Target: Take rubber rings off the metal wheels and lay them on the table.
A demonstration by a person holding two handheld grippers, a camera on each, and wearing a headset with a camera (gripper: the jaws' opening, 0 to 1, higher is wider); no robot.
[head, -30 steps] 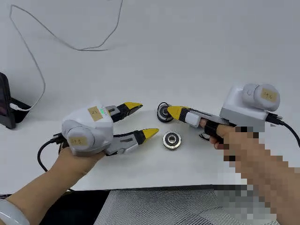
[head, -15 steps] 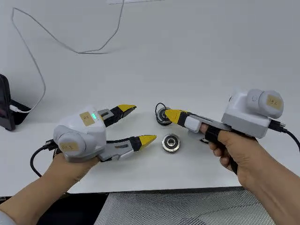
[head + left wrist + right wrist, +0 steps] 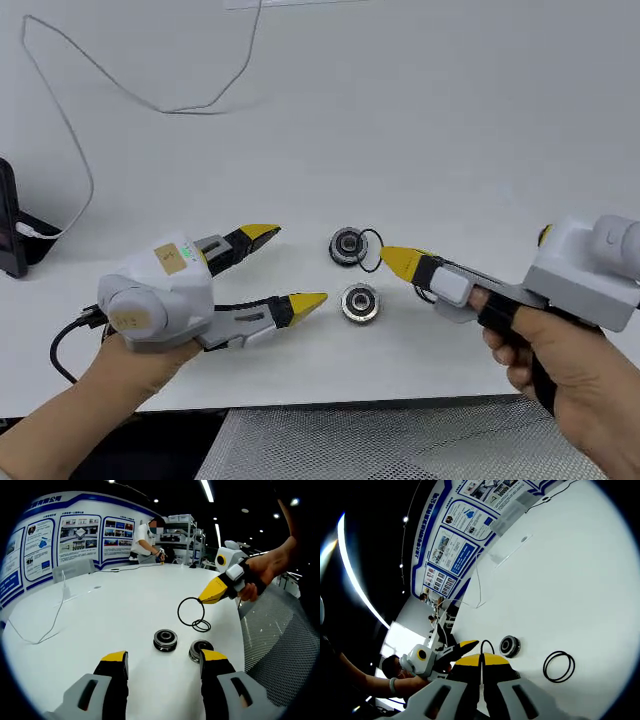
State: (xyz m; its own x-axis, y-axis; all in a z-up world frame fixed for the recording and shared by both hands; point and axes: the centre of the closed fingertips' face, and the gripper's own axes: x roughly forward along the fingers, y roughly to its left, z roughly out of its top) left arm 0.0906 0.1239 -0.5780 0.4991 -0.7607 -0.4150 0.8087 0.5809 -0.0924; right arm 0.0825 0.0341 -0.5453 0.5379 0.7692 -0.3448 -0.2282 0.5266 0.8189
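Two metal wheels lie mid-table, the far wheel and the near wheel. My right gripper is shut on a thin black rubber ring. The ring hangs from its tips just right of the far wheel. Loose rubber rings lie flat on the table nearby. My left gripper is open with nothing between its fingers, pointing at the wheels from the left.
A grey cable loops across the back left of the white table. A black device stands at the left edge. The table's front edge runs close below both grippers. A person stands at the far end.
My right gripper has drawn back to the right from the far wheel, and the rubber ring now hangs free from its tips. The left gripper has shifted slightly left, still open.
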